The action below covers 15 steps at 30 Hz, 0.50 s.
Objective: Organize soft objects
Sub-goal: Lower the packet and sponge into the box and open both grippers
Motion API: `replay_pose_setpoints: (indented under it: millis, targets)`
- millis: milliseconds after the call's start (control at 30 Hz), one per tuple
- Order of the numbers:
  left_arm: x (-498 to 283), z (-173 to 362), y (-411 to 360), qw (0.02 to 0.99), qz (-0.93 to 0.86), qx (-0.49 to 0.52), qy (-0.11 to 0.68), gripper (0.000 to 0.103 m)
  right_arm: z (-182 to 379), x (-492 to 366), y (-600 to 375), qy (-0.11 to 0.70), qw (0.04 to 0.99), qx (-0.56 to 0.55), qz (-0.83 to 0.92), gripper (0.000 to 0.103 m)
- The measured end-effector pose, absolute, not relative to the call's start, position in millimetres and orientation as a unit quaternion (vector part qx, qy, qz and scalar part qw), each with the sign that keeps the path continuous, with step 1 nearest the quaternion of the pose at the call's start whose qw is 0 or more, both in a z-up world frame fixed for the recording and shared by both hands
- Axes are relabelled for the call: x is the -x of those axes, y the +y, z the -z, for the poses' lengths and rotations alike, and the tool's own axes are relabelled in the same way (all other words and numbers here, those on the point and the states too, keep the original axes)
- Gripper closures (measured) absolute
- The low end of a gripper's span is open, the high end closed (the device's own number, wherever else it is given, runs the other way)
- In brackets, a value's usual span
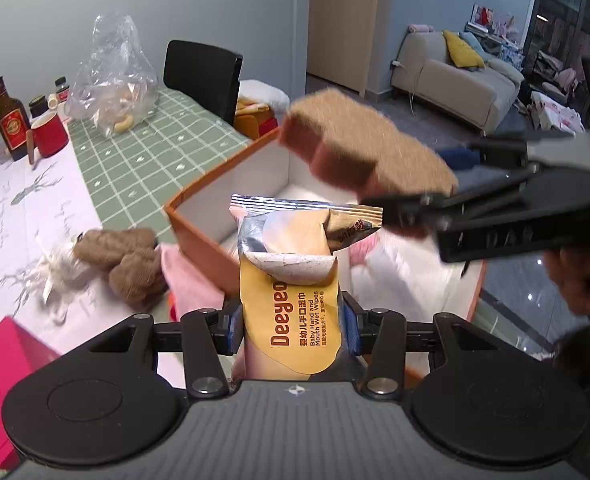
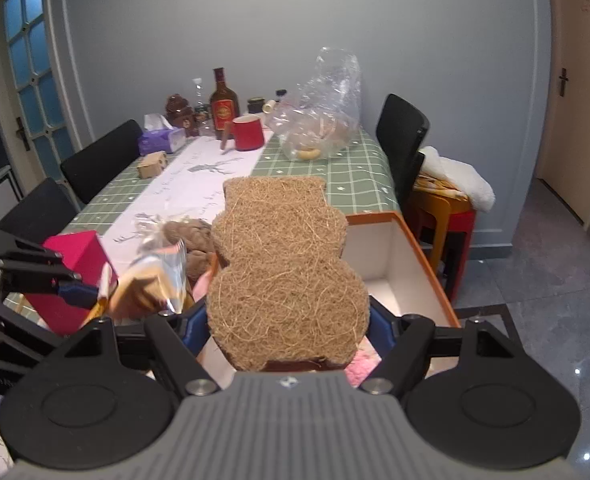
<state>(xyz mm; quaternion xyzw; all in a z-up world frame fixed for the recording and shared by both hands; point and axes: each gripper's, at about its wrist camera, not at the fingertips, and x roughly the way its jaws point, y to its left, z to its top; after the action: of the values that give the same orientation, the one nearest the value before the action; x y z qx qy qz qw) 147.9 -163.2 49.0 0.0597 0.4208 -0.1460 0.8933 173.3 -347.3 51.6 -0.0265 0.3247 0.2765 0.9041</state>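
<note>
Two grippers, both loaded: left gripper [image 1: 291, 330] clamped on wet wipes pack [image 1: 291, 300] at 6 o'clock, over orange box [image 1: 199, 236]; right gripper [image 2: 287, 320] pinching fibre scrub pad [image 2: 283, 272], up around 1 o'clock above that box.

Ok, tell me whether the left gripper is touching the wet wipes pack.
Touching. The left wrist view shows the left gripper with its blue pads pressed against both sides of the wet wipes pack, which it holds upright over the orange box.
</note>
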Motion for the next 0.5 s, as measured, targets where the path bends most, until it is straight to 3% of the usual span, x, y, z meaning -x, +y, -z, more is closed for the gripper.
replay_pose_setpoints:
  millis: [500]
  targets:
    - [-208,-35,-194,0.893,0.114,-0.073,0.430,0.050,-10,-215,-357,0.386,0.895,0.048,-0.218,0.028]
